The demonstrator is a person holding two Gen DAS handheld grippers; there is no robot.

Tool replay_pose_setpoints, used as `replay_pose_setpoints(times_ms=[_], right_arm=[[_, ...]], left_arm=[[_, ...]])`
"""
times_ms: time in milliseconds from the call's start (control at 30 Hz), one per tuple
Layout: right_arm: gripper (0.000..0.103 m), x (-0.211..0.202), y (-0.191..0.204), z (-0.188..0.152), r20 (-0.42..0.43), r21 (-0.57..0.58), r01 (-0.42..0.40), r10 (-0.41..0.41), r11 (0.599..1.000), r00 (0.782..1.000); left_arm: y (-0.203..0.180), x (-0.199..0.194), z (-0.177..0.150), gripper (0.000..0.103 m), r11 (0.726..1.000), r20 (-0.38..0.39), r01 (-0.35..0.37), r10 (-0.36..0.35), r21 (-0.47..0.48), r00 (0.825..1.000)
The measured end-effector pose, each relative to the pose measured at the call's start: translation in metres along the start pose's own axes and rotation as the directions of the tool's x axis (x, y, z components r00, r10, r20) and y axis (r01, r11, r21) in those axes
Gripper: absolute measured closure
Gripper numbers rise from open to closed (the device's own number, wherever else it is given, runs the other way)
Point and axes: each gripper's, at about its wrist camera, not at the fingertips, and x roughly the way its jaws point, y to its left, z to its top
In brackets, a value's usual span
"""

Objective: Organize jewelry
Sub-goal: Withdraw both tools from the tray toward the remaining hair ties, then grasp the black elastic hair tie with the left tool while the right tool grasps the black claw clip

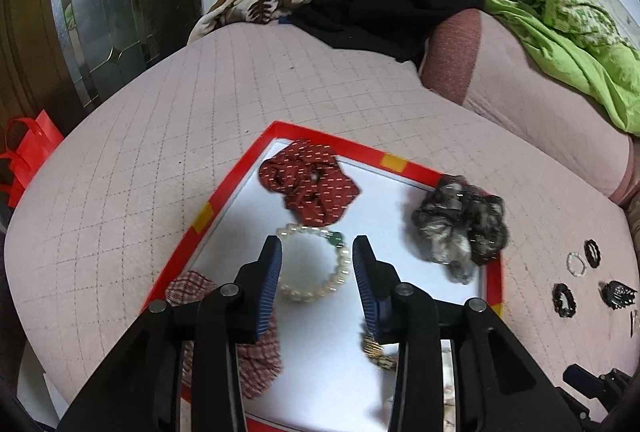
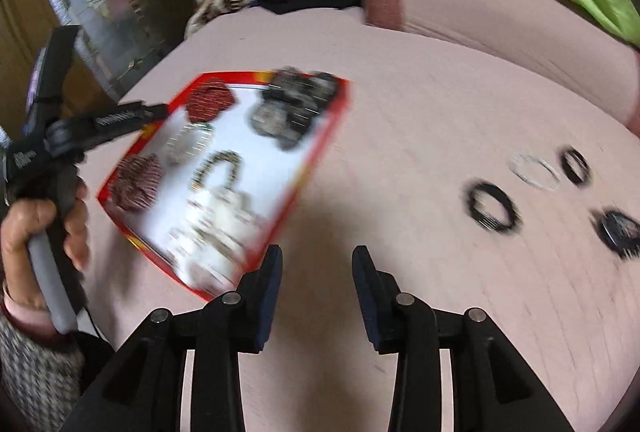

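Note:
A red-rimmed white tray point(image 1: 352, 145) lies on the pink quilt. It holds a red scrunchie point(image 1: 310, 187), a pearl bracelet point(image 1: 336, 272), a pink plaid scrunchie point(image 1: 256, 356) and a gold bead bracelet point(image 1: 374, 348); a dark grey scrunchie point(image 1: 460, 228) rests on its right rim. My left gripper point(image 1: 317, 244) hangs open above the pearl bracelet, its pads touching nothing. My right gripper point(image 2: 317, 252) is open over bare quilt just right of the tray point(image 2: 236, 76). To its right lie a black ring point(image 2: 494, 205), a white bead ring point(image 2: 534, 169) and a black claw clip point(image 2: 618, 232).
A person's hand point(image 2: 40, 224) holds the left gripper's handle at the tray's left. A pink pillow point(image 1: 520, 91), green cloth point(image 1: 580, 43) and piled clothes point(image 1: 380, 3) lie at the back. A red bag point(image 1: 28, 147) sits off the quilt's left edge.

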Motion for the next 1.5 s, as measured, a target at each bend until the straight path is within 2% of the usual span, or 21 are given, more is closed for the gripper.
replay_pose_setpoints(times_ms=[200, 400, 533, 733, 800, 900, 1000, 1100, 1167, 1233, 1300, 1433, 1500], right_arm=[[0.063, -0.025, -0.066, -0.040, -0.009, 0.125, 0.081, -0.080, 0.989, 0.997], [0.063, -0.054, -0.118, -0.067, 0.019, 0.247, 0.125, -0.134, 0.961, 0.991], [0.062, -0.067, -0.138, -0.078, 0.038, 0.291, 0.140, -0.158, 0.946, 0.987], [0.060, -0.068, -0.159, -0.089, 0.038, 0.352, 0.136, -0.159, 0.926, 0.986], [0.060, -0.066, -0.163, -0.091, 0.034, 0.366, 0.134, -0.157, 0.921, 0.987], [0.060, -0.064, -0.166, -0.091, 0.030, 0.370, 0.139, -0.161, 0.919, 0.986], [0.060, -0.063, -0.167, -0.091, 0.032, 0.363, 0.152, -0.175, 0.919, 0.984], [0.060, -0.063, -0.172, -0.094, 0.032, 0.375, 0.163, -0.188, 0.913, 0.982], [0.060, -0.064, -0.179, -0.096, 0.035, 0.393, 0.159, -0.188, 0.906, 0.982], [0.060, -0.068, -0.187, -0.098, 0.043, 0.416, 0.158, -0.193, 0.895, 0.980], [0.060, -0.074, -0.195, -0.101, 0.053, 0.440, 0.152, -0.194, 0.885, 0.980], [0.060, -0.085, -0.212, -0.109, 0.076, 0.477, 0.141, -0.201, 0.868, 0.977], [0.055, -0.089, -0.218, -0.112, 0.085, 0.487, 0.140, -0.206, 0.862, 0.975]], left_arm=[[-0.041, -0.030, -0.011, 0.067, 0.996, 0.083, 0.039, -0.046, 0.084, 0.995], [-0.096, -0.057, -0.035, 0.060, 0.968, 0.146, 0.066, -0.103, 0.242, 0.984], [-0.124, -0.065, -0.051, 0.060, 0.947, 0.099, 0.152, -0.187, 0.284, 0.977], [-0.167, -0.080, -0.081, 0.060, 0.891, 0.051, 0.235, -0.276, 0.387, 0.960], [-0.177, -0.077, -0.090, 0.060, 0.874, 0.022, 0.258, -0.293, 0.412, 0.956], [-0.187, -0.071, -0.099, 0.060, 0.860, 0.011, 0.239, -0.273, 0.450, 0.962], [-0.188, -0.067, -0.102, 0.060, 0.858, 0.002, 0.236, -0.267, 0.457, 0.964], [-0.185, -0.066, -0.102, 0.060, 0.869, -0.003, 0.231, -0.256, 0.438, 0.967], [-0.184, -0.066, -0.100, 0.060, 0.877, -0.031, 0.249, -0.260, 0.411, 0.965], [-0.184, -0.068, -0.098, 0.060, 0.883, -0.066, 0.287, -0.284, 0.371, 0.957], [-0.189, -0.073, -0.098, 0.060, 0.879, -0.075, 0.306, -0.300, 0.365, 0.951], [-0.208, -0.079, -0.100, 0.059, 0.866, -0.078, 0.294, -0.288, 0.404, 0.954], [-0.218, -0.074, -0.098, 0.056, 0.863, -0.095, 0.301, -0.288, 0.406, 0.953]])
